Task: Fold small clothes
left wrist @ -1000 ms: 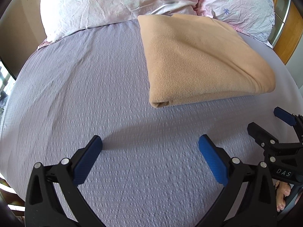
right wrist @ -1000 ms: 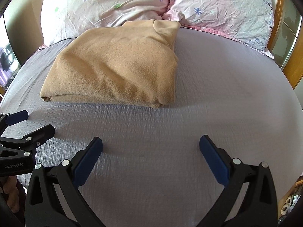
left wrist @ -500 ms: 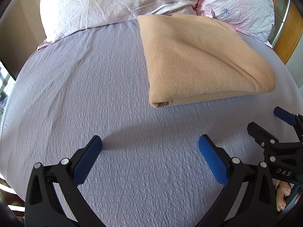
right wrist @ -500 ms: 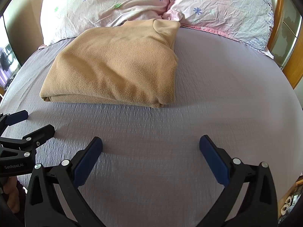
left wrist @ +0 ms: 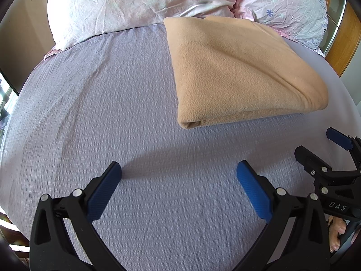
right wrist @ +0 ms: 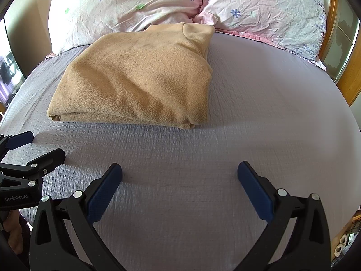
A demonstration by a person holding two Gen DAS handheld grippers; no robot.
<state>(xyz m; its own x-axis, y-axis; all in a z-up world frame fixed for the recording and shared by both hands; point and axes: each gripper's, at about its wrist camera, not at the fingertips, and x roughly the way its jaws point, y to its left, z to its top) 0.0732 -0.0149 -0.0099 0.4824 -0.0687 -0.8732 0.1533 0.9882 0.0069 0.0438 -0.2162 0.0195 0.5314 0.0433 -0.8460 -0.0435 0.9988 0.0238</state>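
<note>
Folded tan fleece (left wrist: 239, 72) sits upper right in the left view, its far edge tucked against the pillows (left wrist: 140, 4). Left claw (left wrist: 179, 176) and right claw (right wrist: 179, 176) both gape wide, holding nothing, over bare purple bed sheet (right wrist: 259, 117) below.

Only two bits of text we can actually read here. In the left wrist view, the right gripper (left wrist: 320, 149) pokes in at the right edge and has "DAS" in pale letters on its black body, down near the bottom right. In the right wrist view, the left gripper (right wrist: 40, 145) shows up at the left edge with "GenRobot.AI" printed small and white on its black frame. That's it, we can't spot any other lettering, numbers or tags anywhere else in either view.
</note>
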